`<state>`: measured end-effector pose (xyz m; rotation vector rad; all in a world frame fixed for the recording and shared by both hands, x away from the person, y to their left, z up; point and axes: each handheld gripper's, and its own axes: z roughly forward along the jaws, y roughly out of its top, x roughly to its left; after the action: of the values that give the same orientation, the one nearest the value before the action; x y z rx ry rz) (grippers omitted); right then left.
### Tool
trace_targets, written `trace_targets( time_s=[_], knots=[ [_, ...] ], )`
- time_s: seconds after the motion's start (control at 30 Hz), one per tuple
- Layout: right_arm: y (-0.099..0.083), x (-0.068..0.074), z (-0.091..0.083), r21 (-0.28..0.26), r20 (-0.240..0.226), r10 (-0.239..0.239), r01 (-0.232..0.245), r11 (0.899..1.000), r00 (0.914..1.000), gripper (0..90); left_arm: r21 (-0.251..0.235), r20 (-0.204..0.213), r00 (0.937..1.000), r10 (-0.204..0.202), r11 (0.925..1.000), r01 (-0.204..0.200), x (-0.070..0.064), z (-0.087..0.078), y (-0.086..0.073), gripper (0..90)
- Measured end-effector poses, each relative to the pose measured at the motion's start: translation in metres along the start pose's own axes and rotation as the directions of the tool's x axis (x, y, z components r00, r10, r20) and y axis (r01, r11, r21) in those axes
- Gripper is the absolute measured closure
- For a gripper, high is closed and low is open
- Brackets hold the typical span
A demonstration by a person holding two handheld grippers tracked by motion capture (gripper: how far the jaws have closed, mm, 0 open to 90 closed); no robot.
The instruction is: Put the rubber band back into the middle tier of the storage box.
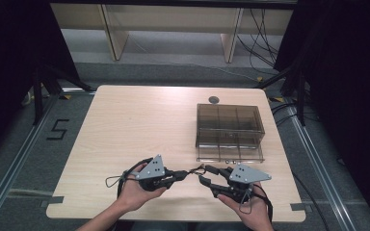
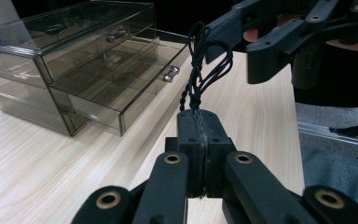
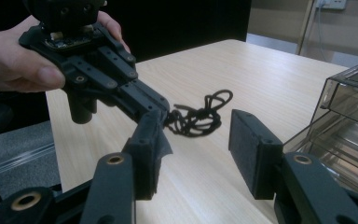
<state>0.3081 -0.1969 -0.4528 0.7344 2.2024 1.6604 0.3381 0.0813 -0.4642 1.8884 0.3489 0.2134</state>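
Each gripper is a black linkage assembly with two flat rectangular jaws. The left gripper (image 1: 185, 174) and right gripper (image 1: 205, 175) each carry a grey three-cornered plate (image 1: 153, 169) on top, fixed with small dark screws. Brass-coloured pivot bushings (image 2: 173, 158) sit at the linkage joints behind the jaws. A thin looped cable (image 1: 114, 180) trails from the left gripper's rear. The person's forearms are bare, with no sleeves visible.
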Motion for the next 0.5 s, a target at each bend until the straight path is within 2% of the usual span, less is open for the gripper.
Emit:
trace_targets(
  time_s=[0.03,0.07,0.13,0.2,0.23,0.27,0.33,0.4,0.43,0.47,0.5],
  knots=[
    [0.0007,-0.0013,0.0015,-0.001,-0.006,-0.012,0.012,1.0,0.9999,56.2,0.0,0.002,1.0,0.001,1.0,-0.001,-0.0005,0.0004,0.0002,88.5],
    [0.001,0.0011,0.0015,0.016,-0.007,0.018,-0.018,1.0,0.9998,56.7,0.003,0.001,1.0,0.005,1.0,-0.005,-0.0008,0.0006,0.0004,88.5],
    [0.0022,0.0009,0.0034,0.013,-0.012,0.007,-0.007,1.0,0.9999,58.0,-0.007,0.012,0.9999,0.003,1.0,-0.003,-0.0014,0.0025,0.0001,88.5],
    [0.0033,-0.0012,0.0055,0.0,-0.009,-0.038,0.038,0.999,0.9993,60.2,0.006,0.007,0.9999,0.007,1.0,-0.007,-0.002,0.0024,0.0002,88.5],
    [0.0035,0.0001,0.0056,0.013,-0.02,-0.012,0.013,1.0,0.9997,61.1,0.007,0.009,0.9999,0.009,0.9999,-0.009,-0.0023,0.0029,0.0,88.5],
    [0.0036,-0.0009,0.0067,-0.005,-0.014,-0.032,0.032,0.999,0.9994,62.5,0.009,0.011,0.9999,0.006,0.9999,-0.006,-0.0028,0.0034,-0.0003,88.5],
    [0.0041,0.0012,0.0054,0.025,-0.02,-0.013,0.013,1.0,0.9997,65.9,0.002,0.018,0.9998,0.01,1.0,-0.01,-0.0031,0.0052,-0.0007,88.5],
    [0.0043,0.0017,0.0055,0.031,-0.032,-0.016,0.017,0.999,0.9994,69.5,0.004,0.02,0.9998,0.009,0.9999,-0.009,-0.0039,0.0059,-0.0006,88.5],
    [0.0045,0.0005,0.0052,0.019,-0.023,-0.046,0.046,0.999,0.9987,71.2,0.013,0.016,0.9998,0.011,0.9998,-0.012,-0.0044,0.0057,-0.0002,88.5],
    [0.0044,0.0007,0.0047,0.018,-0.013,-0.052,0.052,0.998,0.9986,73.2,0.015,0.016,0.9998,0.014,0.9998,-0.014,-0.0046,0.006,0.0,88.5],
    [0.0046,0.0022,0.0034,0.04,-0.025,-0.027,0.028,0.999,0.9993,75.3,0.017,0.017,0.9998,0.014,0.9998,-0.014,-0.0049,0.0067,-0.0001,88.5]
  ],
)
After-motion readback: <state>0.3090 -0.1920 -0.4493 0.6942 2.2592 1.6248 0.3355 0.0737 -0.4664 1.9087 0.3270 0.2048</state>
